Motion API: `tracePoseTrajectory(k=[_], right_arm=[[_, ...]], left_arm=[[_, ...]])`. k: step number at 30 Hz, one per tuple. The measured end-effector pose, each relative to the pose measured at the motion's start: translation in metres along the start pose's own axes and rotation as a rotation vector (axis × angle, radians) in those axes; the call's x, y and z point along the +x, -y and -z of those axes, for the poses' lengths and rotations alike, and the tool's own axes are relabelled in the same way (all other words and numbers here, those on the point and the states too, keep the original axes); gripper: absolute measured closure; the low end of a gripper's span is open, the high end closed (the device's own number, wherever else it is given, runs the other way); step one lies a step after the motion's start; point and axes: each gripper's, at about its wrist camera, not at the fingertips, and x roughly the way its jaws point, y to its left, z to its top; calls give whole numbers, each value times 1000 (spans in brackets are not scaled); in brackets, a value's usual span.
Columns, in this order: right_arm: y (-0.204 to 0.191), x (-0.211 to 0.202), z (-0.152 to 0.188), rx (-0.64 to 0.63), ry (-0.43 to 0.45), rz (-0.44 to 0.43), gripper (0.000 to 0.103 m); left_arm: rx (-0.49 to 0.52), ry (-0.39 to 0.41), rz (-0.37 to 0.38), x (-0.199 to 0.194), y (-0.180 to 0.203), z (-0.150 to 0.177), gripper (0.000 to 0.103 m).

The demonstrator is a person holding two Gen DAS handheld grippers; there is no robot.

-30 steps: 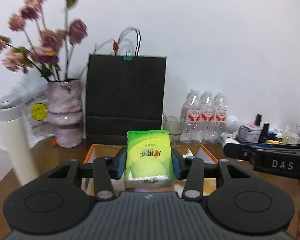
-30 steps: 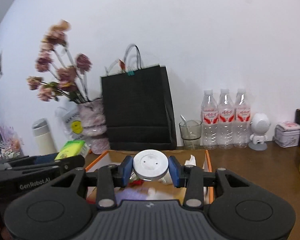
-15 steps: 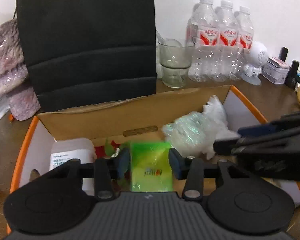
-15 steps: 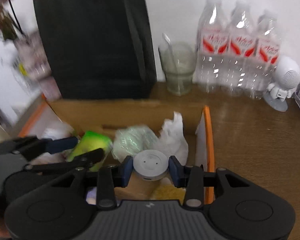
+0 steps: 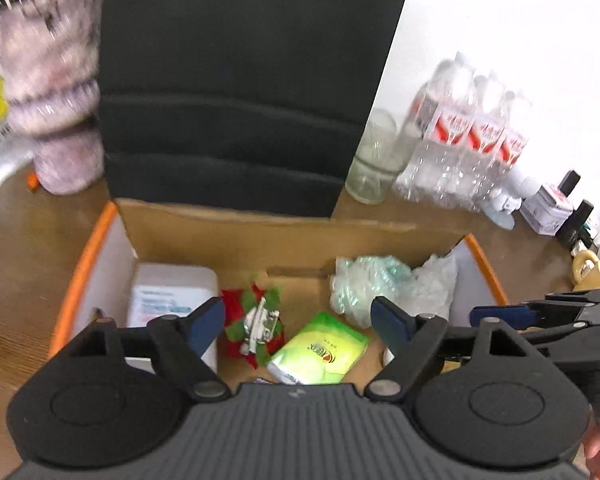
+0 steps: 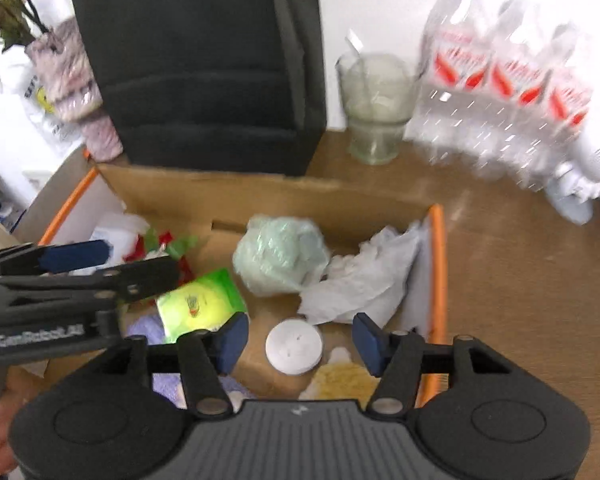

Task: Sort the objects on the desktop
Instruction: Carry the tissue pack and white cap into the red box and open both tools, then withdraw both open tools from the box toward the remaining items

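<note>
Box [image 5: 84, 264] on desk | left tongs [image 5: 298, 322] just opened | tissue pack [image 5: 320, 350] inside

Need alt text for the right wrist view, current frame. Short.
The right gripper, jaws just opened, hangs over a cardboard box, with a white round disc lying loose below it. Beside it lie a green tissue pack and crumpled plastic; the left gripper enters from the left.

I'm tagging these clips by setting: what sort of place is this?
Probably a home or office desk being tidied: a wooden desk against a white wall, with a black paper bag, bottled water and a cardboard box of odds and ends.
</note>
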Motion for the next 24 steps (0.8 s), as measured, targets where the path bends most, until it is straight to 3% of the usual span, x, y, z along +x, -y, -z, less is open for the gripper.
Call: tracePoseTrajectory(k=[4, 9, 13, 17, 20, 24], right_arm=[[-4, -31, 1, 0, 1, 6, 35], [-1, -60, 4, 62, -19, -11, 14], [-4, -72, 14, 139, -56, -59, 13], [-17, -79, 29, 130, -45, 3, 13], [-25, -85, 41, 128, 22, 42, 13], [-28, -91, 62, 167, 124, -35, 12]], left_arm=[[38, -3, -19, -28, 3, -4, 2], [92, -52, -56, -53, 7, 5, 0], [114, -130, -68, -63, 7, 20, 0], [58, -115, -137, -79, 0, 24, 0], [39, -69, -175, -93, -3, 27, 0], [74, 142, -163, -117, -6, 45, 0]])
